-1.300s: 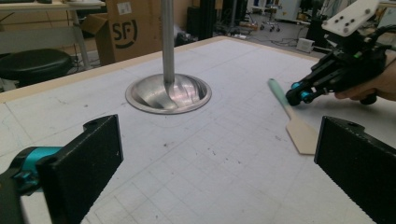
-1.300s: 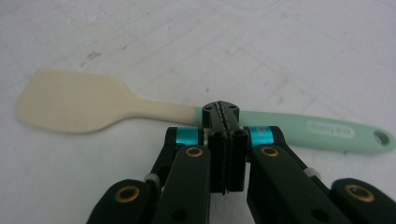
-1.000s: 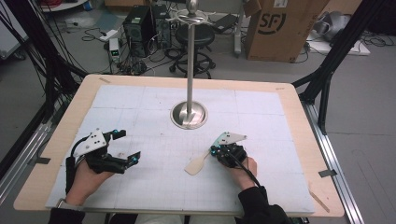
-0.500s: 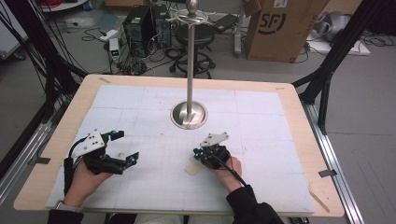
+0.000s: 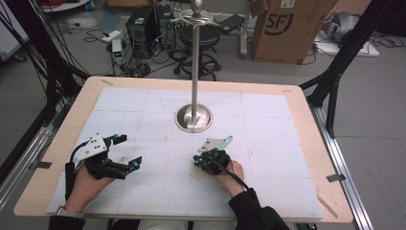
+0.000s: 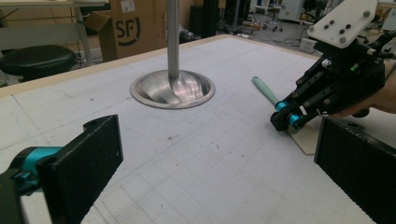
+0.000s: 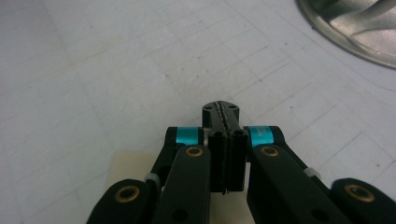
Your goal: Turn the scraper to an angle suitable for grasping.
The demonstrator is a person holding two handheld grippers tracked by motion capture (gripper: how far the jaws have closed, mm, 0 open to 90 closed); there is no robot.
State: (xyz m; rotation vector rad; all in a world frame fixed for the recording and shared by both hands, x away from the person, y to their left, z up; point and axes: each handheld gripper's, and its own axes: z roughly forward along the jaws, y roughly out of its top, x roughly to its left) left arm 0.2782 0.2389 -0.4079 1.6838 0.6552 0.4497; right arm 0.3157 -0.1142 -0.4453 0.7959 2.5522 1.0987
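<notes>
High view: my right gripper (image 5: 197,162) hovered near the stand base (image 5: 193,118), over a spatula (image 5: 197,174).
Left gripper view: my left gripper (image 6: 219,163) gaped, released; the spatula's teal handle (image 6: 265,89) lay right of the base.
Right gripper view: jaws clenched, apparently empty.

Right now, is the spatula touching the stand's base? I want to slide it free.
Apart. The left gripper view shows bare mat between the teal handle of the spatula and the stand's base.
</notes>
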